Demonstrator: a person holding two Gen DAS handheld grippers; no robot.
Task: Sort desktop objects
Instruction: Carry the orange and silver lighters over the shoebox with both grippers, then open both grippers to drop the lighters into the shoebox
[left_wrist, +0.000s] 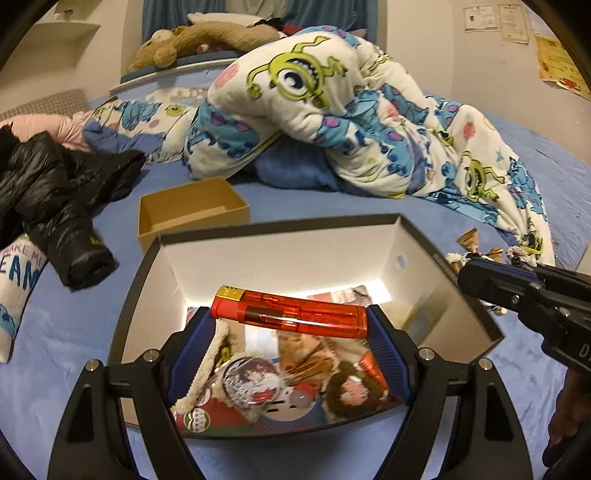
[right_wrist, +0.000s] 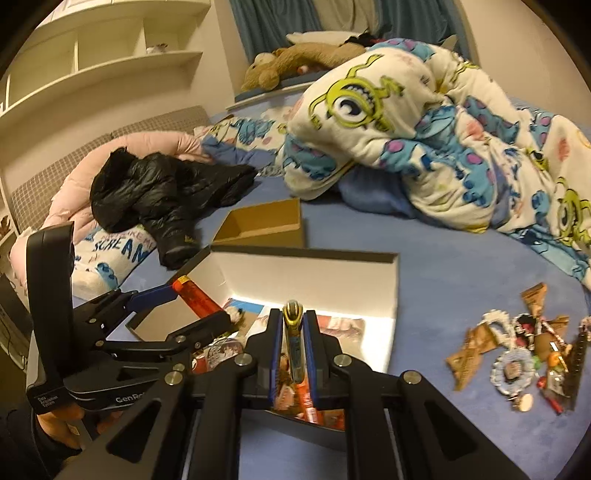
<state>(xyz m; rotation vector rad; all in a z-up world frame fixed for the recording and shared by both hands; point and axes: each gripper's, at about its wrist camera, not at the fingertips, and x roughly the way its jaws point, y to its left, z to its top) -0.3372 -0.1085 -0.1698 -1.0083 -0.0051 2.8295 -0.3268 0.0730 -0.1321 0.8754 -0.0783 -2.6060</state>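
My left hand-held gripper (left_wrist: 290, 325) pinches one red lighter (left_wrist: 291, 312) over the white box (left_wrist: 280, 251); my right hand-held gripper (right_wrist: 292, 345) pinches one yellow-tipped tool (right_wrist: 293, 332) over that box.

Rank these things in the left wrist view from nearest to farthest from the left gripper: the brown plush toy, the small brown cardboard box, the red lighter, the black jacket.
1. Red lighter: held across the jaws of the left gripper.
2. Small brown cardboard box: beyond the big box, slightly left.
3. Black jacket: far left on the bed; close to the box in rank.
4. Brown plush toy: on the back ledge.
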